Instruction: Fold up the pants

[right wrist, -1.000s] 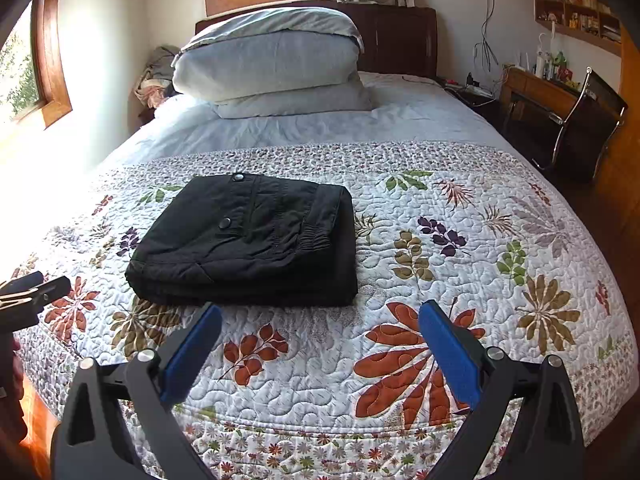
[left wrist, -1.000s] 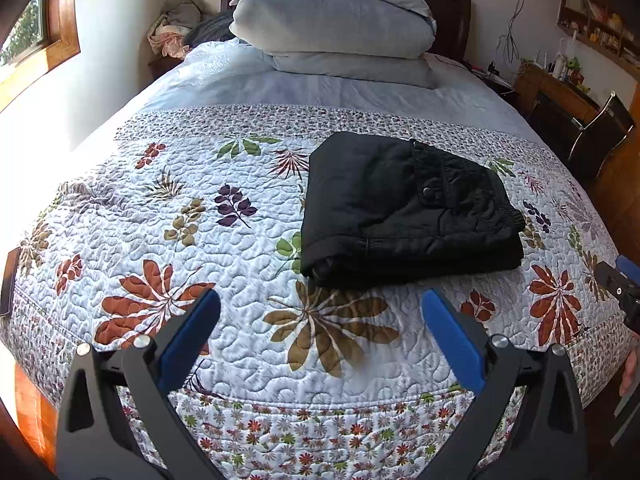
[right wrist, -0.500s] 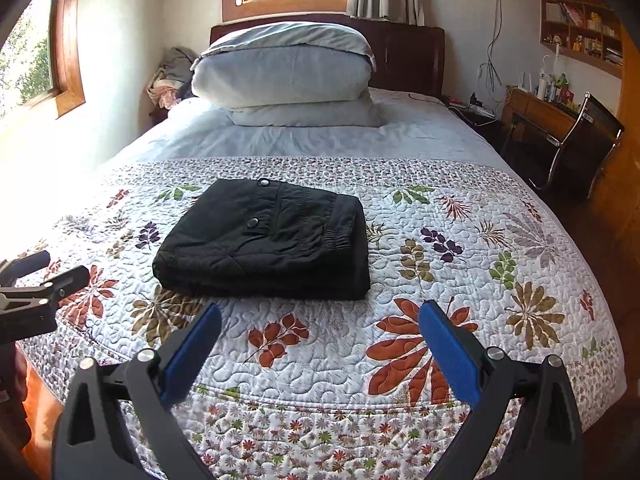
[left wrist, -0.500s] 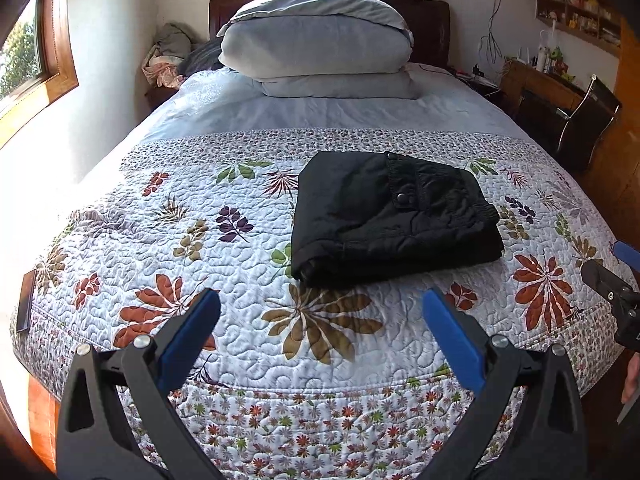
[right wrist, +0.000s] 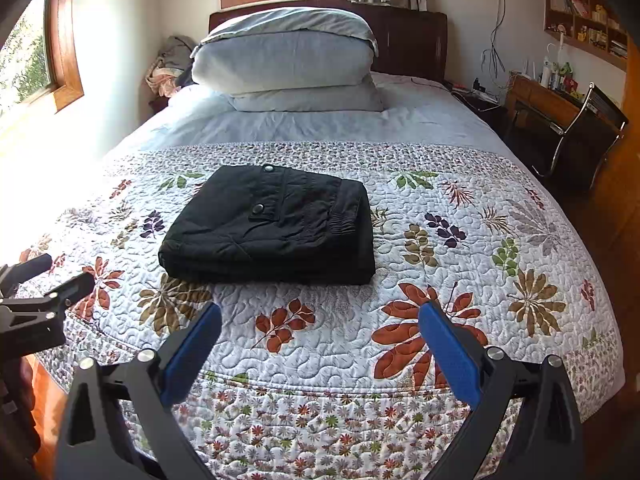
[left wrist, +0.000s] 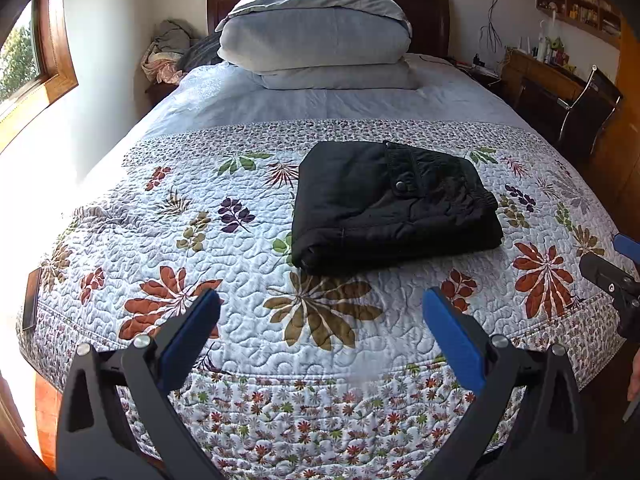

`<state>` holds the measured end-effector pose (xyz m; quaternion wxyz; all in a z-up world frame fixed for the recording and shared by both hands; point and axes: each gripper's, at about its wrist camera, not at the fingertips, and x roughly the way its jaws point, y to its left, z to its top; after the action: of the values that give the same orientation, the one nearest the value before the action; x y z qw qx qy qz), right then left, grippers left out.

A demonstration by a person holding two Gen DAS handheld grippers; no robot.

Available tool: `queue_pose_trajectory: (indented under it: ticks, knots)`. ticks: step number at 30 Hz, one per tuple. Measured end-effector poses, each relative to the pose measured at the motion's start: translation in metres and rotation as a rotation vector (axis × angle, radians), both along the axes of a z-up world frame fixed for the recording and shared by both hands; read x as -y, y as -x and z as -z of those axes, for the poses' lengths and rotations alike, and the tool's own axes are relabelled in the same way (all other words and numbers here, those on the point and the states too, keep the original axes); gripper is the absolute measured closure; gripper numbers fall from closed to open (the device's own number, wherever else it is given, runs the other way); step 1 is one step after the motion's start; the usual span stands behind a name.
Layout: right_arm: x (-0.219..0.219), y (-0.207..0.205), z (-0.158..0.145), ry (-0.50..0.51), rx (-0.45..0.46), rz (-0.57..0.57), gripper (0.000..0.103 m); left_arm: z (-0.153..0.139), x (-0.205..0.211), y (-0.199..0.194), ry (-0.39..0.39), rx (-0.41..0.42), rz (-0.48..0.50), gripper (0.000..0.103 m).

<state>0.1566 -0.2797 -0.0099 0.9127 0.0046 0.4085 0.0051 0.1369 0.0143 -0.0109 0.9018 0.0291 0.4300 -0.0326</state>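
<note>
A: Going left to right in the left wrist view, what borders the working space?

B: At nine o'clock a wood-framed window (left wrist: 36, 60) sits in the white wall. The bed's white quilted coverlet with leaf prints (left wrist: 224, 264) fills the middle, and its flowered hem drops off toward six o'clock. At twelve o'clock two pale grey stacked pillows (left wrist: 316, 40) lie against the dark wooden headboard (left wrist: 428, 16). At two o'clock stands a black chrome-framed chair (left wrist: 588, 108) beside a wooden desk (left wrist: 536, 72).

A: Is there free coverlet around the garment?

B: Bare quilt shows on every side of it, widest toward nine o'clock.

A: Any writing or brand?

B: None can be read; the items on the wall shelf (right wrist: 584, 28) are too small to make out.

A: And the task's thing?

B: The black folded pants of padded fabric (left wrist: 388, 208) lie as a compact rectangular bundle, just right of centre in the left view and left of centre in the right wrist view (right wrist: 272, 228). A round snap button (right wrist: 258, 209) shows on top, gathered elastic runs along the right side, and the stacked fold layers face six o'clock. Neither tool touches it.

A: The tools?

B: The left gripper with black arms and blue pads (left wrist: 320, 328) is spread wide with nothing between its fingers, hanging over the foot of the bed at six o'clock. The right gripper of the same black-and-blue build (right wrist: 320, 336) is likewise spread wide and holds nothing. Each shows at the edge of the other's view, well apart.
</note>
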Motion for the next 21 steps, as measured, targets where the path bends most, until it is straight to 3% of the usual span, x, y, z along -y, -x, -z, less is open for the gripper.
queue_pose_trajectory:
  ticks: [21]
  knots:
    - [-0.0043,-0.0035,0.0023,0.055,-0.04,-0.009,0.004,-0.0046,0.005,0.0008,-0.018,-0.01,-0.001,0.003]
